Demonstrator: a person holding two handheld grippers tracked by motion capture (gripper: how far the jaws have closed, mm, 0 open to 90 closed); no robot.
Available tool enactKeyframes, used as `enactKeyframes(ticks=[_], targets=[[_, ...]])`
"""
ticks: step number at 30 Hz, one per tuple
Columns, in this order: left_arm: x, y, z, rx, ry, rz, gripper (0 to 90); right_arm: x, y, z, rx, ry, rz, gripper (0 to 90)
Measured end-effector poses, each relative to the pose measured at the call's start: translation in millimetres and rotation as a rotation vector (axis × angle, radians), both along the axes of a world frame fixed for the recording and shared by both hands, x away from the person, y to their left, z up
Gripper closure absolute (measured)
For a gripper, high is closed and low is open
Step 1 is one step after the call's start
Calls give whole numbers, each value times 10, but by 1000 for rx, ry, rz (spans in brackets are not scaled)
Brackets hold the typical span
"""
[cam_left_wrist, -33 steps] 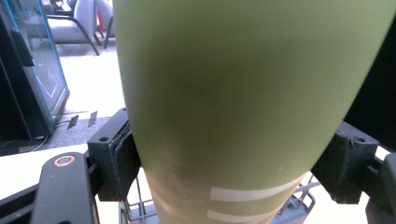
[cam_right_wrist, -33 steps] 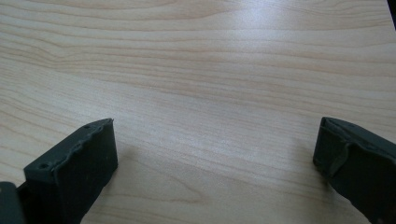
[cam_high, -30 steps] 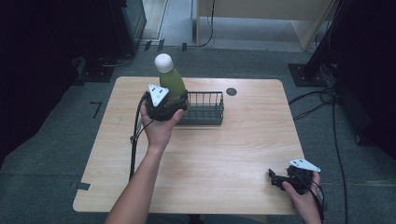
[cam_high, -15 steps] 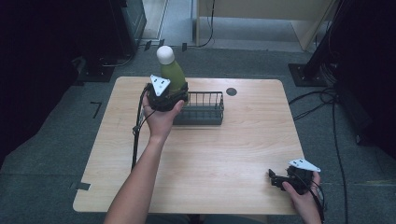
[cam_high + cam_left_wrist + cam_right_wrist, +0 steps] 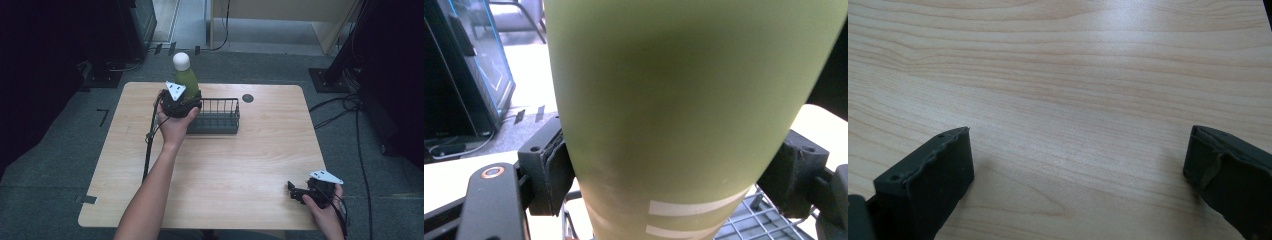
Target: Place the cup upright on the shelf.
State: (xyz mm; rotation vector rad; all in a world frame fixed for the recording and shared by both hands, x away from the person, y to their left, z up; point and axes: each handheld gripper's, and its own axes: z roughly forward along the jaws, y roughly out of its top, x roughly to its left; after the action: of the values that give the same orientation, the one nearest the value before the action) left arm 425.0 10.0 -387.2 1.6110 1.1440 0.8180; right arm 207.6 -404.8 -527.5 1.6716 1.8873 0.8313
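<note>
While we look along the left gripper [image 5: 674, 170] in its own view, the green bottle [image 5: 689, 100] stands squarely between the two black pads [image 5: 549, 170], one pressing its flank at lower left of the frame and the other at lower right, so the jaws are clenched on the bottle's lower body. In the high view we see the same bottle [image 5: 187, 80] upright in the upper middle of the frame, its white round cap [image 5: 181, 61] topmost, held at the left end of the wire basket [image 5: 220, 117], which sits on the far part of the wooden table [image 5: 240, 160]. We cannot tell from either view whether the bottle's base rests in the basket or hangs just above it, since the gripper and the hand [image 5: 175, 127] cover that part.

As for writing, we can read none: two pale curved bands [image 5: 694, 207] cross the bottle near the bottom of the left gripper view, and they carry no letters that we can make out. The bottle's top and base are cut off there.

At lower right of the high view we see the right gripper [image 5: 300, 192] low over the table near its edge. Its own view shows the jaws spread wide apart with bare wood grain between them, grasping nothing.
</note>
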Motion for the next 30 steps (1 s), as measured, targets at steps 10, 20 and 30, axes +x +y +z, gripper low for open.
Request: enactKeyframes(ticks=[10, 20, 30], targets=[[73, -16, -145, 29, 46, 4, 213, 1, 4, -1, -5, 1, 1, 0], [111, 2, -236, 44, 54, -3, 213, 2, 5, -1, -5, 1, 1, 0], [167, 22, -292, 20, 25, -40, 210, 2, 5, -1, -6, 1, 2, 0]])
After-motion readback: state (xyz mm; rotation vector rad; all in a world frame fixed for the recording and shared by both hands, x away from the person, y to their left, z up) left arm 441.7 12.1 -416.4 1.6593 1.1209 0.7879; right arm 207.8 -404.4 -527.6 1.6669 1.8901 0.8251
